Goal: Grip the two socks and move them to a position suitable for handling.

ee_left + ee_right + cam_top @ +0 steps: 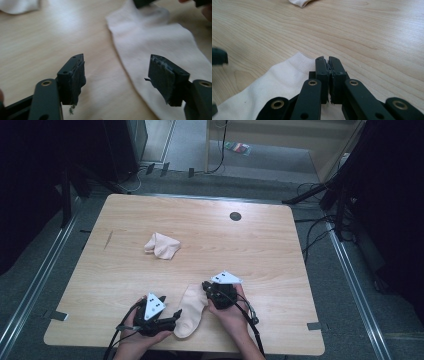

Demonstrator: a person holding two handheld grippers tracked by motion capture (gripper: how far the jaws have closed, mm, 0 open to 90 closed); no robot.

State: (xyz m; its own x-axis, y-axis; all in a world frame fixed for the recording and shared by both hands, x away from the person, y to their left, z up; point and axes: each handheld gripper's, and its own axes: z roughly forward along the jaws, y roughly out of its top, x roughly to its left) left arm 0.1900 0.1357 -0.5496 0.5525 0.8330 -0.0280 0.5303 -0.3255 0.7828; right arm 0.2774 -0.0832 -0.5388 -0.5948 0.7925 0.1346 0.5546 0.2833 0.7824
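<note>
My right gripper is pinched tight on the cuff of the flat pale-pink cotton sock at the wooden table's near edge; my left gripper stands spread over its toe end, touching nothing.

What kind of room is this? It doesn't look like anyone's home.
Probably a lab or recording studio rather than a home. A bare wooden table stands on grey floor between metal rails, with loose cables and dark stands around it. Two pale socks lie on it as practice items.
</note>
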